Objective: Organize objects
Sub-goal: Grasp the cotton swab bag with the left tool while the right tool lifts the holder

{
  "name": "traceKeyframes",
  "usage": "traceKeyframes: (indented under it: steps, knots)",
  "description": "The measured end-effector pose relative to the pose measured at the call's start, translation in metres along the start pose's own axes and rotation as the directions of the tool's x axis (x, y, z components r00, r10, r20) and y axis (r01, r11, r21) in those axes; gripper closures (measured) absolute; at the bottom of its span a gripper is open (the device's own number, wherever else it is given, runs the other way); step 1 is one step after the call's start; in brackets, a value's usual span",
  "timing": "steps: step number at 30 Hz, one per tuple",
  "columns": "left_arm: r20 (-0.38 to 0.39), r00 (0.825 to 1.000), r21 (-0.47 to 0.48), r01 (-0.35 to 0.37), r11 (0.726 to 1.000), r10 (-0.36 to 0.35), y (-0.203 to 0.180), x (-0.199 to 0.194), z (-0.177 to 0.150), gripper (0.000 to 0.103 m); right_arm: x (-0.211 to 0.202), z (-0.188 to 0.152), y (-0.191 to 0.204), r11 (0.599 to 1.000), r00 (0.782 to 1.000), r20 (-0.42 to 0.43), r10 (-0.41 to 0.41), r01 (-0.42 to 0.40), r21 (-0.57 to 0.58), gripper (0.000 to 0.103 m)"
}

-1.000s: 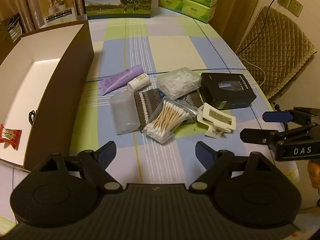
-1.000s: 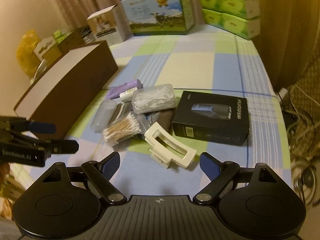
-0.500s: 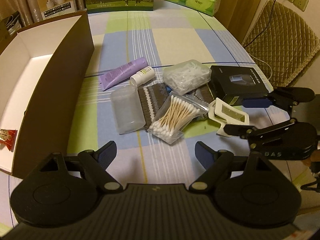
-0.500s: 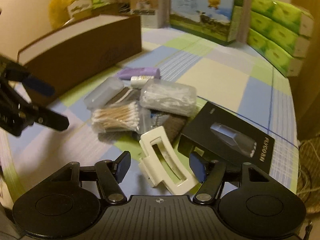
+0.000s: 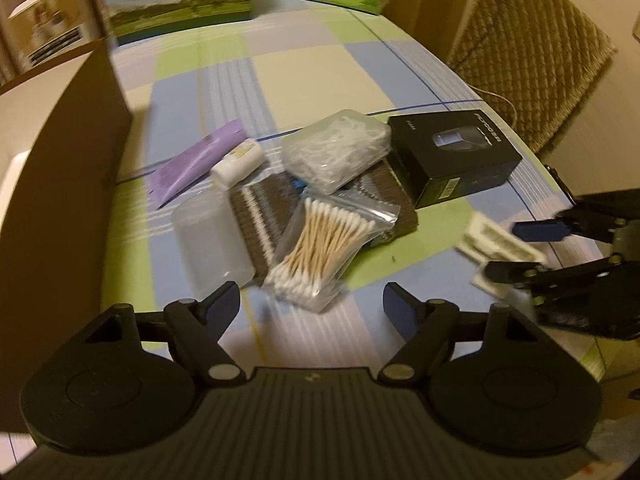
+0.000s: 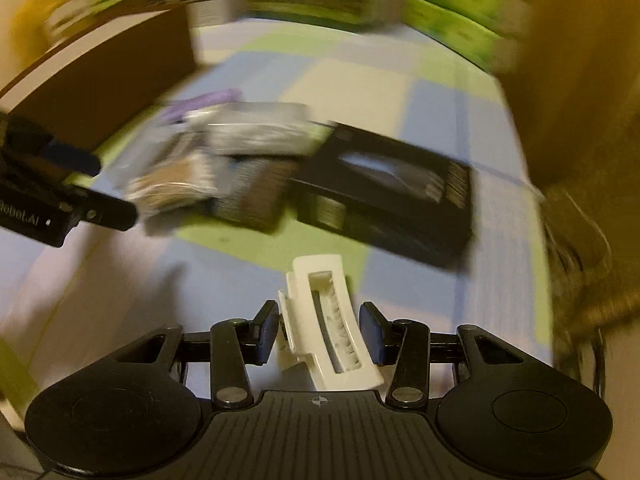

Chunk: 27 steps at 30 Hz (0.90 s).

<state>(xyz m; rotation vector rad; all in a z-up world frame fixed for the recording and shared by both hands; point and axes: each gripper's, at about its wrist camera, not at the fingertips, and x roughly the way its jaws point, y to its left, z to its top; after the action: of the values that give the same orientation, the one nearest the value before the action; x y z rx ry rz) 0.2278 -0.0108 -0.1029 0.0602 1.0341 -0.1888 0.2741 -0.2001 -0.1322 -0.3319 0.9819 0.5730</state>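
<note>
A white hair claw clip (image 6: 332, 320) lies on the checked tablecloth, between the fingers of my right gripper (image 6: 319, 332). Its jaws are closing, and thin gaps still show beside both pads. In the left wrist view the clip (image 5: 500, 246) sits inside that gripper (image 5: 504, 250) at the right edge. My left gripper (image 5: 312, 298) hangs low over the pile, its jaws closing. The near end of a clear bag of cotton swabs (image 5: 320, 248) lies between its tips, untouched. A clear plastic case (image 5: 212, 240) lies just left of them.
The pile also holds a purple tube (image 5: 196, 164), a small white bottle (image 5: 238, 164), a clear box of picks (image 5: 336, 152), striped brown cloth (image 5: 260, 208) and a black box (image 5: 452, 156). An open brown cardboard box (image 5: 60, 184) stands left. A quilted chair (image 5: 532, 48) is beyond the table's right edge.
My right gripper has come down over the hair clip and narrowed its jaws around it. My left gripper has sunk toward the swab bag and narrowed a little.
</note>
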Motion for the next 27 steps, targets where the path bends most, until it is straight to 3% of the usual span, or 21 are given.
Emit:
traceKeyframes:
  steps: [4,10,15,18,27]
  knots:
    - [0.008,0.999,0.051,0.032,0.998,-0.033,-0.002,0.014,0.01,0.029,-0.01,-0.009,-0.021,0.993,0.999,-0.013,-0.049,0.05,0.108,0.061]
    - [-0.022,0.998,0.135,0.06,0.989,-0.057,-0.005,0.042,0.025,0.041,-0.022,-0.022,-0.045,0.965,0.996,-0.017,-0.093,0.094,0.243,0.061]
    - [-0.039,0.997,0.145,0.071,0.987,-0.066,-0.005,0.052,0.026,0.065,-0.03,-0.031,-0.054,0.946,0.995,-0.011,-0.096,0.095,0.309,0.061]
    - [-0.028,0.996,0.144,0.085,0.986,-0.082,-0.006,0.047,0.022,0.079,-0.032,-0.033,-0.055,0.946,0.996,-0.002,-0.087,0.083,0.312,0.061]
    - [-0.086,0.993,0.111,0.087,0.99,-0.078,-0.011,0.029,-0.013,0.082,-0.021,-0.027,-0.046,0.968,0.995,-0.017,-0.102,0.103,0.228,0.061]
